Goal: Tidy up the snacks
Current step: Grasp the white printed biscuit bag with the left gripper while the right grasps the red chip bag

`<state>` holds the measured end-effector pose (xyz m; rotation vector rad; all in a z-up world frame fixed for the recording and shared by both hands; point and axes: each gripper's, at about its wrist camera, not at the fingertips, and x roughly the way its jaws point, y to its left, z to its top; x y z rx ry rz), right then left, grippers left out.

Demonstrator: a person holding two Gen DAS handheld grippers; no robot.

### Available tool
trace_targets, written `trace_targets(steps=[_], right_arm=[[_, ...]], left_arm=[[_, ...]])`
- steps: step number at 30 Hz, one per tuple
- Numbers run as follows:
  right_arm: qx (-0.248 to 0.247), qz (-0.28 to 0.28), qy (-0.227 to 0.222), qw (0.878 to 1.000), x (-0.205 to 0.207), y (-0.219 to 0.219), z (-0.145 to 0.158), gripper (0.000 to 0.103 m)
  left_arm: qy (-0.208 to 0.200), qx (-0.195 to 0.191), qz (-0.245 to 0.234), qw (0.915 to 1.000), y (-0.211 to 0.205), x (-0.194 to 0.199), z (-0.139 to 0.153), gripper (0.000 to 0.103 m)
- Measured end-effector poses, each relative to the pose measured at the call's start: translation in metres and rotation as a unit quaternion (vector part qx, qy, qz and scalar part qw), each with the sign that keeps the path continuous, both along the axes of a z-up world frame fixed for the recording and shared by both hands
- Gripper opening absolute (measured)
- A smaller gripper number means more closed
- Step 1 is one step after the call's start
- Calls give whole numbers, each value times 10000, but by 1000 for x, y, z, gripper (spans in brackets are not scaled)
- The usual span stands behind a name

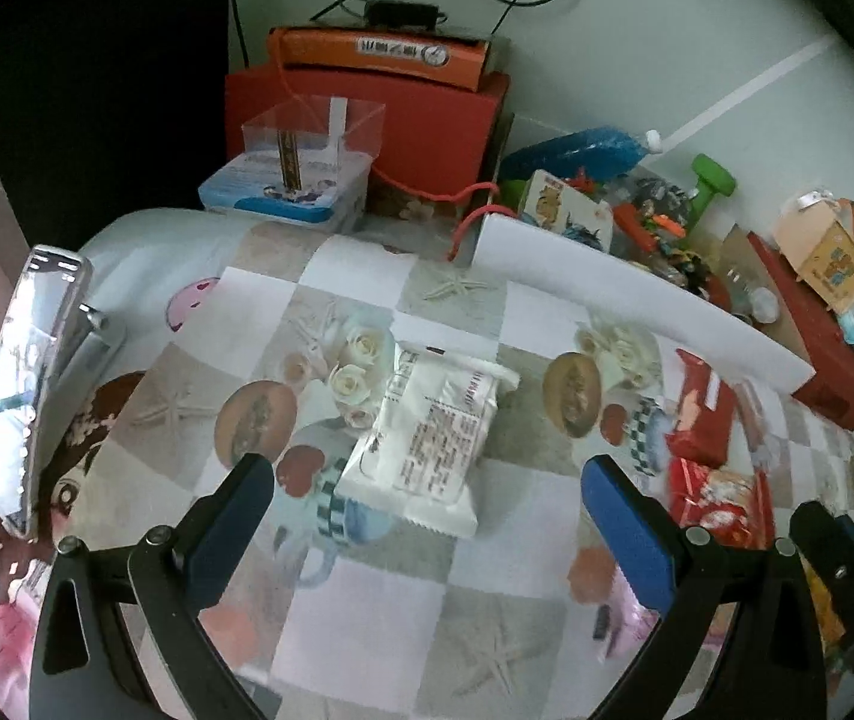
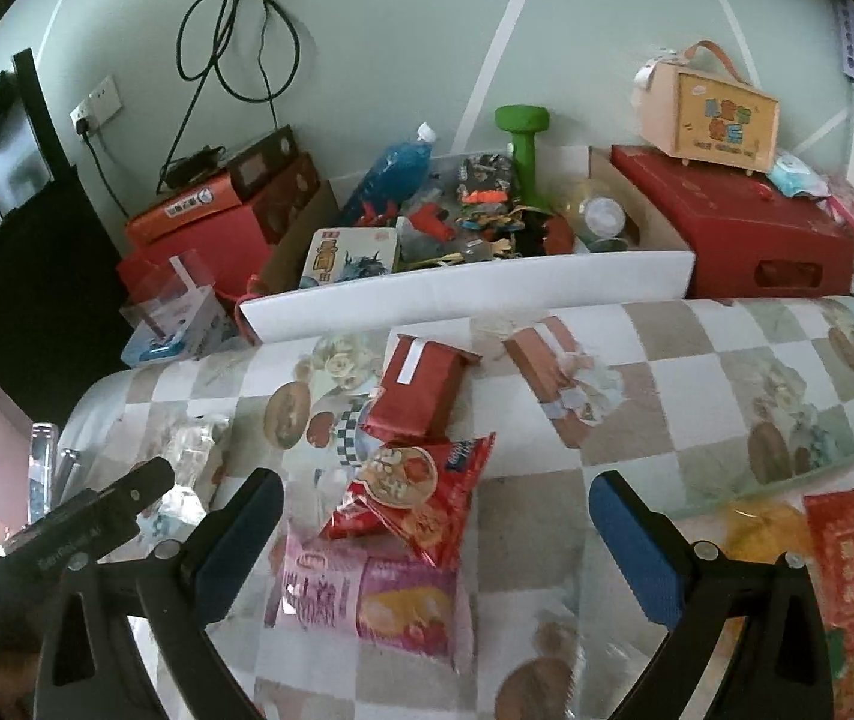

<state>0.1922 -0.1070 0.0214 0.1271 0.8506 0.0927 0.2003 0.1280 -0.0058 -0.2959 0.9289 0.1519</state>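
A white snack packet (image 1: 436, 438) lies on the patterned tablecloth (image 1: 366, 612), just beyond my open left gripper (image 1: 427, 516), whose blue-padded fingers hold nothing. To its right lie a red packet (image 1: 700, 414) and a red crinkled snack bag (image 1: 718, 501). In the right wrist view my right gripper (image 2: 436, 534) is open above a pink snack packet (image 2: 372, 597) and the red crinkled bag (image 2: 414, 501). A dark red packet (image 2: 417, 387) and a brown packet (image 2: 553, 369) lie farther back. An orange packet (image 2: 841, 552) lies at the right edge.
A white cardboard box (image 2: 469, 291) full of toys runs along the back of the table, with a green dumbbell (image 2: 526, 144) and a blue bottle (image 2: 393, 171) in it. Red boxes (image 2: 733, 222) stand on both sides. A shiny tray (image 1: 36, 372) stands at the left.
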Motion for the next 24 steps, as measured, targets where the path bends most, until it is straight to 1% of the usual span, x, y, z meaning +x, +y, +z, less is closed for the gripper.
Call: trace_targets(steps=[3, 6, 10, 13, 14, 16, 18, 20, 22, 24], right_arm=[[-13, 43, -63, 10000, 6, 6, -8, 103], [32, 73, -149, 9999, 10, 9, -15, 103], [44, 80, -86, 9999, 13, 9, -22, 103], [116, 97, -39, 9999, 14, 8, -27, 102], [151, 105, -15, 9998, 15, 8, -28, 102], [198, 120, 44, 9997, 17, 8, -33, 97], [230, 93, 88, 9997, 18, 6, -36, 96], [272, 64, 111, 9995, 19, 5, -38, 95], [310, 34, 122, 9994, 19, 2, -39, 93], [347, 28, 145, 9993, 20, 2, -41, 92]], left_arm=[[52, -58, 41, 10000, 5, 11, -8, 102], [13, -17, 36, 10000, 4, 19, -13, 102], [-5, -28, 63, 10000, 1, 26, -21, 102], [79, -35, 26, 10000, -1, 29, -29, 102], [86, -49, 21, 9999, -1, 29, -30, 102], [57, -73, 16, 10000, -1, 29, -30, 101], [67, -72, -1, 10000, -1, 30, -32, 101], [99, -43, -25, 9999, -3, 31, -34, 96], [136, -33, -50, 9999, -4, 32, -37, 89], [147, 44, -64, 9999, -7, 32, -37, 88]])
